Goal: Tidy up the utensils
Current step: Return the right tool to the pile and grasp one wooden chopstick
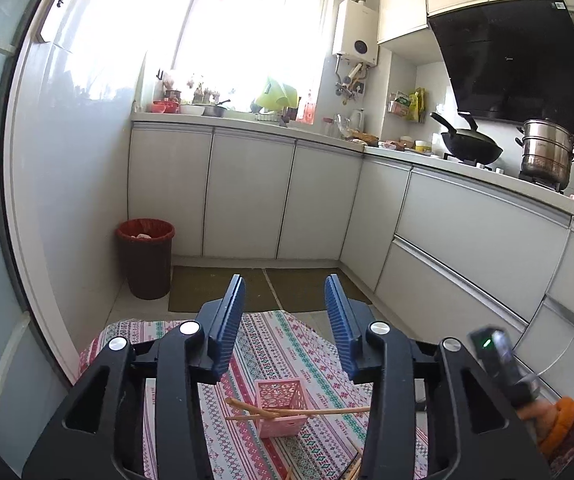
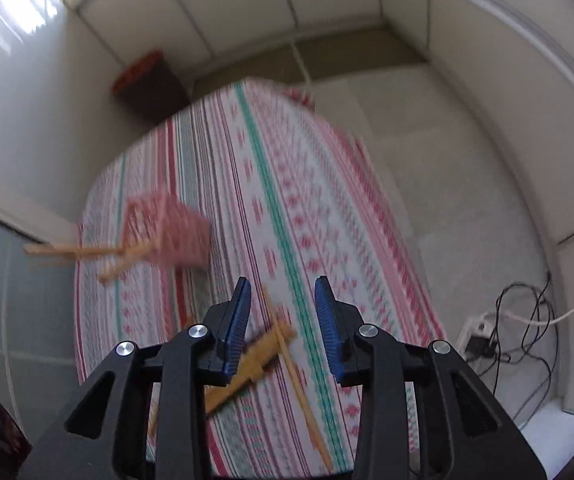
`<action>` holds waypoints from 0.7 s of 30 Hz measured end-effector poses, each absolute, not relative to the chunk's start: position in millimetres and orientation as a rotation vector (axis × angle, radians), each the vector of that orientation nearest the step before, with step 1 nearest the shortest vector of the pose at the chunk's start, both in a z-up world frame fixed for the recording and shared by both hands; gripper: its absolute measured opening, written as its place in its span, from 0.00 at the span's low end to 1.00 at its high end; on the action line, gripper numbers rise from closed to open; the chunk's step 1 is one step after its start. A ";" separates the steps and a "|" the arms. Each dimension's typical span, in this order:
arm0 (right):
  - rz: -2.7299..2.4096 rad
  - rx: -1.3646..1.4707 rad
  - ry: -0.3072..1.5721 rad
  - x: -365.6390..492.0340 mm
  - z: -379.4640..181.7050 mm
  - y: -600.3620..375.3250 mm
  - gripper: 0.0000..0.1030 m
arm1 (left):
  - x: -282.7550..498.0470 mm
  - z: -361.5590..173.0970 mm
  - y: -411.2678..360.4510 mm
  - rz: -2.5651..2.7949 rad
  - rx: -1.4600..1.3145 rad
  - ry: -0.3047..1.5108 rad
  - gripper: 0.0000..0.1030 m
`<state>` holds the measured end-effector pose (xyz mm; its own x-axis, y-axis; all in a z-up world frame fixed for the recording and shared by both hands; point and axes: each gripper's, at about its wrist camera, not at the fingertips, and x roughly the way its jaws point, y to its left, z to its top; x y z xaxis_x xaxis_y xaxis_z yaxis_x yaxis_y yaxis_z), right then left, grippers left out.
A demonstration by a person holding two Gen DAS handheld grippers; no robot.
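Observation:
A pink lattice holder (image 1: 279,407) lies on its side on the patterned tablecloth (image 1: 287,344), with wooden chopsticks (image 1: 327,411) sticking out of its mouth. My left gripper (image 1: 285,298) is open and empty, held high above the holder. In the blurred right wrist view the holder (image 2: 171,232) lies at the left with chopsticks (image 2: 71,252) poking out. My right gripper (image 2: 283,300) is open and empty above loose wooden chopsticks (image 2: 299,384) on the cloth (image 2: 287,184).
A red-lined waste bin (image 1: 145,258) stands on the floor by the left wall. White cabinets (image 1: 247,196) run along the back and right. The other hand-held gripper (image 1: 499,364) shows at the right. A power strip with cables (image 2: 499,340) lies on the floor, right of the table.

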<state>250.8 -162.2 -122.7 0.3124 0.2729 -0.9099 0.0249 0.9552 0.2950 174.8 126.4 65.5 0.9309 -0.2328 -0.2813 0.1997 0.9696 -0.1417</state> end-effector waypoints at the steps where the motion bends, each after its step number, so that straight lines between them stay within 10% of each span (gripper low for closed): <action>1: 0.186 0.237 1.322 248.2 -147.5 -154.8 0.34 | 171.3 64.6 123.9 -0.226 -0.106 0.304 0.46; 16: 0.259 -0.055 1.353 281.8 -229.6 -75.5 0.34 | 168.3 45.5 123.0 -0.217 -0.100 0.360 0.53; 21: 0.228 -0.086 1.315 286.5 -236.4 -70.2 0.05 | 170.2 42.9 122.7 -0.213 -0.100 0.373 0.53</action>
